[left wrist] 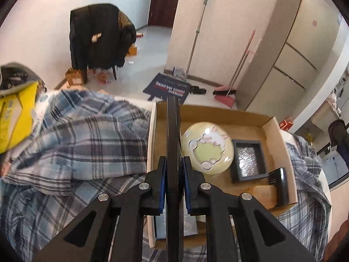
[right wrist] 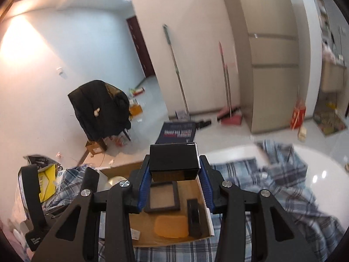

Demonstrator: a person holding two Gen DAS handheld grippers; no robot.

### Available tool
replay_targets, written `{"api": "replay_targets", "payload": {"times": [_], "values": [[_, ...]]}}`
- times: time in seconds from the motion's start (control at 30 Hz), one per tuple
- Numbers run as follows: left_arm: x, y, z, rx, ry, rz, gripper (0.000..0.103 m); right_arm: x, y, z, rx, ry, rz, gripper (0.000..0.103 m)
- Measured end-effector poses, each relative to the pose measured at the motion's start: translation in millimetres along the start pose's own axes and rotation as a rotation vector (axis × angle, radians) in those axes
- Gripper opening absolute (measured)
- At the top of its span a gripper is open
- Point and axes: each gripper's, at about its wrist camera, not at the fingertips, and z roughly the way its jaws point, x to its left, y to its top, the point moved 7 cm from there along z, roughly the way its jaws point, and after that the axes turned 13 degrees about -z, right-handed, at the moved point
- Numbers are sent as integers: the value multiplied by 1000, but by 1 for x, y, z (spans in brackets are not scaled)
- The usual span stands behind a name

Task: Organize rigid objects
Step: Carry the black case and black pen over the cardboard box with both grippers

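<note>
A flat black panel (left wrist: 173, 144), seen edge-on, stands upright between the closed fingers of the left gripper (left wrist: 173, 170), poised above the left part of an open cardboard box (left wrist: 270, 122). The right gripper (right wrist: 174, 174) is clamped on a glossy black box (right wrist: 174, 159), held in the air over the same cardboard box's far right corner, near its white-edged right wall.

Bare cardboard floor shows along the box's far wall and behind the panel. Inside lie a pale yellow round lid with a cartoon print (left wrist: 207, 147), a black square frame (left wrist: 248, 160) just right of it, a narrow black bar (left wrist: 282, 185) against the right wall, an orange flat piece (right wrist: 171, 226) beside the bar, and a grey packet (left wrist: 189, 227) at the near edge.

The cardboard box rests on a rumpled blue plaid cloth (left wrist: 82, 135) over a white table (right wrist: 322, 174). A yellow bag (left wrist: 15, 118) sits at far left. Beyond, a coat-draped chair (left wrist: 98, 39), a mop (left wrist: 197, 30) and a pink broom (left wrist: 226, 91) stand on the pale floor.
</note>
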Motion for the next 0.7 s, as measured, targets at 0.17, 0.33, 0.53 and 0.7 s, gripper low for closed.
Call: {"api": "replay_targets", "payload": {"times": [0.17, 0.33, 0.53, 0.7], "values": [[1, -7, 16, 19, 32, 29, 15, -9, -5, 4, 21, 12, 14, 40], [2, -10, 26, 29, 55, 47, 15, -12, -4, 6, 33, 10, 25, 40], [-1, -12, 28, 39, 67, 71, 15, -9, -8, 13, 54, 7, 14, 40], [0, -5, 18, 36, 49, 52, 22, 0, -9, 12, 55, 15, -9, 40]]}}
